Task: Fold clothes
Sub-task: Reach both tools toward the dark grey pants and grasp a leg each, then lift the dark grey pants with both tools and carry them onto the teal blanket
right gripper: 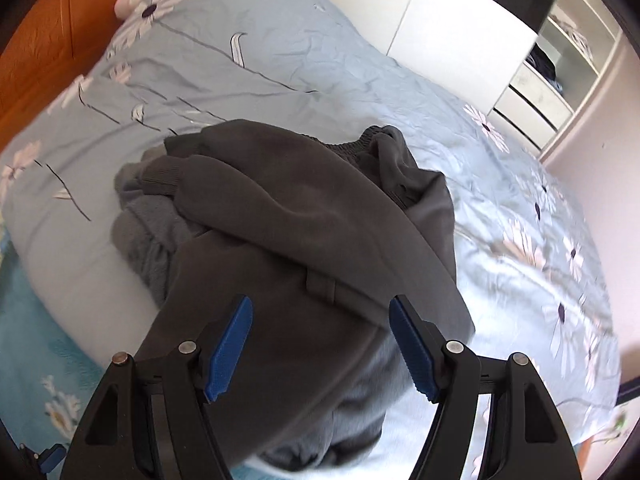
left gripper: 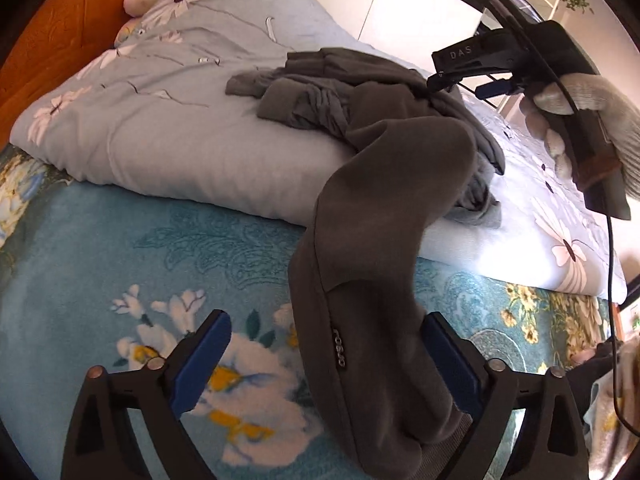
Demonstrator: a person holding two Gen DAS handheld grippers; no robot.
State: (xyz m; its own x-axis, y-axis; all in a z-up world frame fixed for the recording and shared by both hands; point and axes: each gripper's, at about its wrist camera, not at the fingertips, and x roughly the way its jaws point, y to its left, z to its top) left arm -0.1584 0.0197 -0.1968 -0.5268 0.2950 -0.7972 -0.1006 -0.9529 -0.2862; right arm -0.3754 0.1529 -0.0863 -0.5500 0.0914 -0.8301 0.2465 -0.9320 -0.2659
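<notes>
A pair of dark grey sweatpants (left gripper: 384, 168) lies in a messy heap on top of a light blue duvet (left gripper: 160, 128) with white daisies, on a bed. One pant leg (left gripper: 372, 320) hangs off the duvet and runs down over the teal flower blanket (left gripper: 100, 248) toward the left wrist camera. The pants are bunched, not flat and not folded.

The left hand-held gripper (left gripper: 328, 364) is spread wide. The pant leg lies between its two blue pads and touches the right one, but nothing is pinched. The right hand-held gripper (right gripper: 320, 344) is also spread wide. It hovers just over the thick middle of the pants (right gripper: 304, 216), and it holds nothing. In the left wrist view you can see the right one up by the heap, held by a hand in a white knit glove (left gripper: 596, 116).

I think the step in hand is getting hold of the pants so they can be spread out. The left one would need to close on the leg. Soft cloth slips easily, so a good bite of cloth would help.
</notes>
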